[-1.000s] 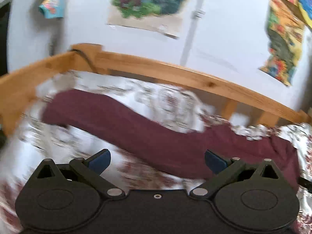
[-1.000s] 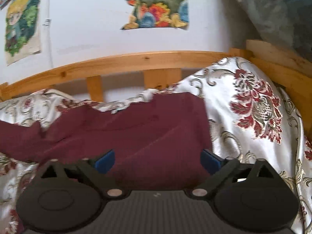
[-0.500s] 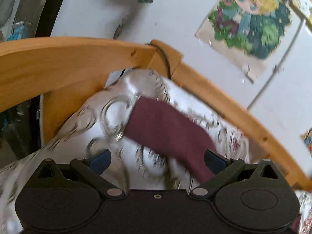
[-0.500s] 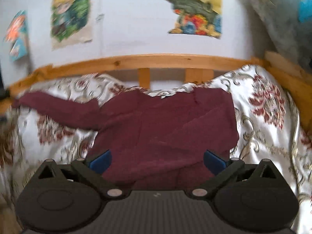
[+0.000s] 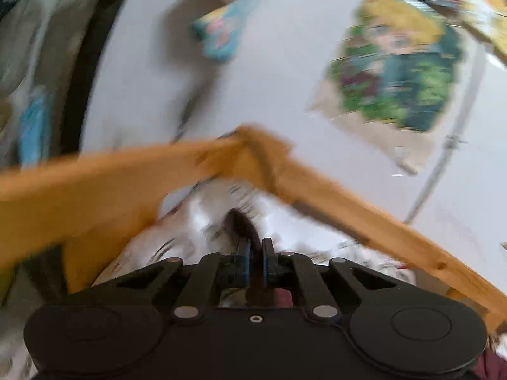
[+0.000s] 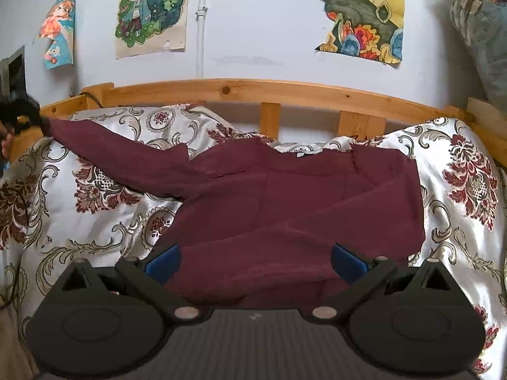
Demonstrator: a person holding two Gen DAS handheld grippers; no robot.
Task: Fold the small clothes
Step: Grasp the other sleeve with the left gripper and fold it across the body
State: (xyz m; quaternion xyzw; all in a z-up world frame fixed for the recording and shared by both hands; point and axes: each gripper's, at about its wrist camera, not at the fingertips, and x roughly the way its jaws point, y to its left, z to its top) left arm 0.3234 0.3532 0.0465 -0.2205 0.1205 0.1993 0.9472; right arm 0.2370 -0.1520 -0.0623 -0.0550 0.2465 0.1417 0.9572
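Note:
A maroon long-sleeved top point(image 6: 301, 202) lies on the patterned bedspread point(image 6: 95, 158), its right sleeve folded across the body and its left sleeve point(image 6: 126, 155) stretched out to the far left. My left gripper point(image 5: 256, 247) is shut on the cuff of that sleeve point(image 5: 239, 224); it also shows in the right wrist view point(image 6: 35, 117) at the sleeve's end. My right gripper point(image 6: 255, 259) is open and empty, hovering over the top's lower hem.
A wooden bed rail point(image 6: 253, 90) runs along the back and its corner post point(image 5: 253, 145) is close ahead of the left gripper. Posters point(image 6: 152, 12) hang on the white wall. The left wrist view is blurred by motion.
My left gripper has swung to the sleeve's end and closed on the cuff. My right gripper has pulled back, so more of the top shows.

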